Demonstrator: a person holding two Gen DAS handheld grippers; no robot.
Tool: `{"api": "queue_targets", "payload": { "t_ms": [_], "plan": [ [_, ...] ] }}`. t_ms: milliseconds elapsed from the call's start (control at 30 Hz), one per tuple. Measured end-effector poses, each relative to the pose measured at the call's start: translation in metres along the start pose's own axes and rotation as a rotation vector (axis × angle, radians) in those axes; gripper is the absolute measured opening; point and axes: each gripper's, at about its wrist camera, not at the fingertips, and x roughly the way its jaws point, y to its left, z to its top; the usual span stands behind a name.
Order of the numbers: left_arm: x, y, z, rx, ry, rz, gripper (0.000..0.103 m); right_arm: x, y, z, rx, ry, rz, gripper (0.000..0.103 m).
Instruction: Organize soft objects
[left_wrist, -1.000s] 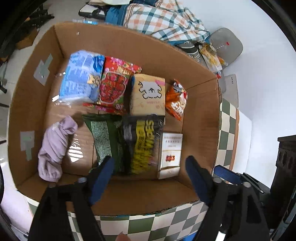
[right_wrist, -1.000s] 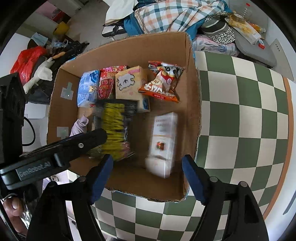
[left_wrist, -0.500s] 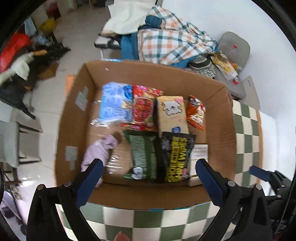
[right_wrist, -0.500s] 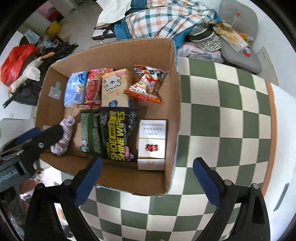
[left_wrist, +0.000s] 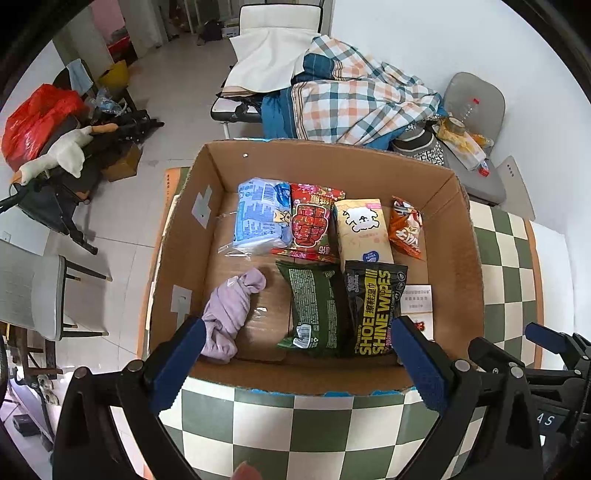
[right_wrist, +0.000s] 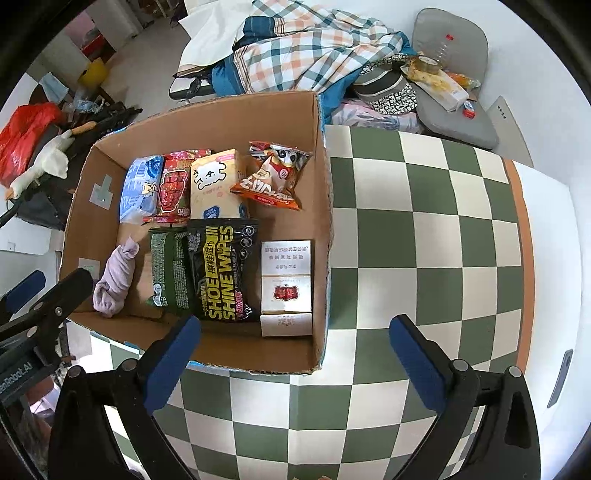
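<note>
Both views look down into an open cardboard box (left_wrist: 458, 258) that sits on a green-and-white checkered surface (right_wrist: 424, 240). From the left wrist, the left gripper (left_wrist: 295, 354) hangs over the box's near wall with its blue-padded fingers (left_wrist: 177, 362) spread wide and nothing between them; the right gripper's dark frame shows at that view's right edge. From the right wrist, the right gripper (right_wrist: 295, 354) has its fingers (right_wrist: 417, 365) spread just as wide and empty, straddling the box's near right corner, one over the box and one over the checkered surface. Inside the box, the back row holds a blue pack (left_wrist: 260, 218), a red pack (left_wrist: 312, 221), a cream pack with a dog drawing (left_wrist: 364, 229) and an orange snack bag (right_wrist: 273, 177). The front row holds a rolled lilac cloth (left_wrist: 231, 310), a green pack (left_wrist: 314, 306), a black shoe shine wipes pack (right_wrist: 221, 269) and a white carton (right_wrist: 286, 280). The right view shows the carton whole and a broad stretch of bare checkered surface; the left view hides most of the carton but shows more floor and a white chair (left_wrist: 29, 288) left of the box. A plaid blanket (left_wrist: 362, 103) lies beyond the box.
</note>
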Motion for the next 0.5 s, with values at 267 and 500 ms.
{"api": "queue_targets", "payload": {
  "t_ms": [267,500],
  "plan": [
    [-0.079,-0.010,-0.020,0.024,-0.106,0.013,0.102,-0.055,-0.006,-0.028,-0.006,-0.075,0.031,0.103],
    [-0.163,-0.015,-0.046,0.029,-0.224,0.028,0.102,-0.155,-0.014,-0.080,-0.013,-0.239,0.056,0.103]
  ]
}}
